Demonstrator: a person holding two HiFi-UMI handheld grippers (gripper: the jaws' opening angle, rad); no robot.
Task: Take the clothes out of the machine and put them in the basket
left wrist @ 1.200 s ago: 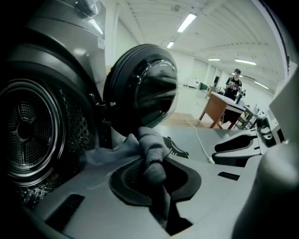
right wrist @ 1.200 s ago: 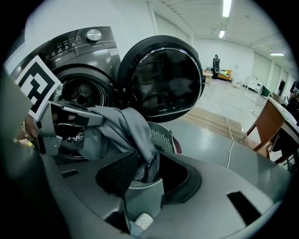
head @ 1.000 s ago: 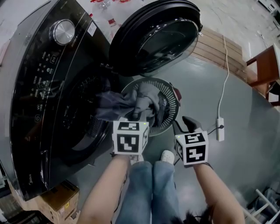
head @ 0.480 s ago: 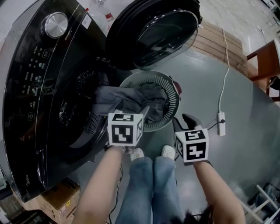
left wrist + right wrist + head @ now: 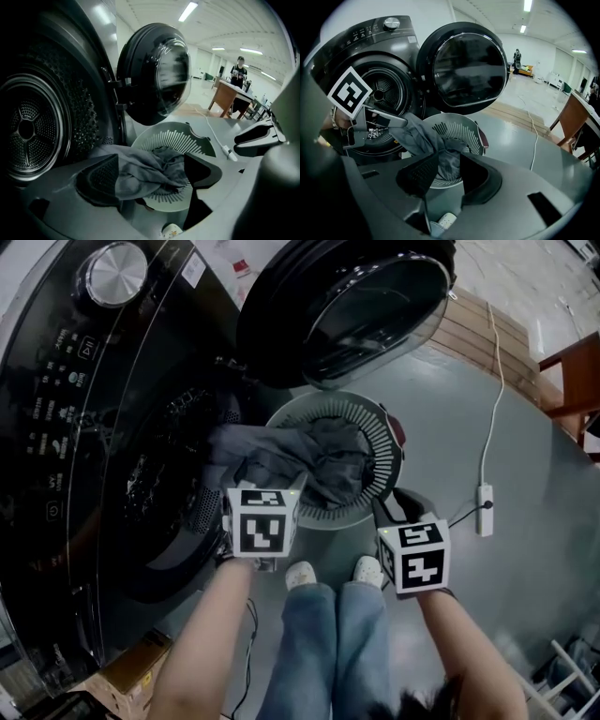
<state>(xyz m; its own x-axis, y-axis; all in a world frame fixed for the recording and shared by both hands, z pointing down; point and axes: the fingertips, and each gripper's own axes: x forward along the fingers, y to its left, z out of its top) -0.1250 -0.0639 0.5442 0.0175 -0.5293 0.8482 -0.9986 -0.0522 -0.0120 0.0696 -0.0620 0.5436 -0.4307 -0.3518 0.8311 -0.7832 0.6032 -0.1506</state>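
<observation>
1. L gripper [image 5: 151, 168]: jaws wide apart, have just been opening. The grey clothes [image 5: 309, 460] sit in the gap btw them, pads not pinching. In the right gripper view the cloth's top end lies at one L finger tip.
2. R gripper [image 5: 449, 161]: jaws a narrow gap apart, nothing btw them. Cloth + basket show through the gap, further off. Head view: it hangs just beside the basket's near rim, on the R.
3. Clothes: one grey bundle. Most of it is in the basket [image 5: 382, 437]. The other end stretches L over the rim toward the machine [image 5: 84, 427] opening.
4. Basket: round, pale, slotted wall. It stands on the floor [image 5: 525, 549] right in front of the machine, below the swung-open door [image 5: 347, 306].
5. Drum [image 5: 28, 131]: perforated metal, seen at L in the left gripper view.
6. Both grippers point steeply down, marker cubes side by side above the person's shoes [image 5: 300, 575].
7. Power strip [image 5: 485, 510] w/ white cable lies on the floor R of the basket, well apart. Cardboard box [image 5: 127, 667] is at the machine's near corner.
</observation>
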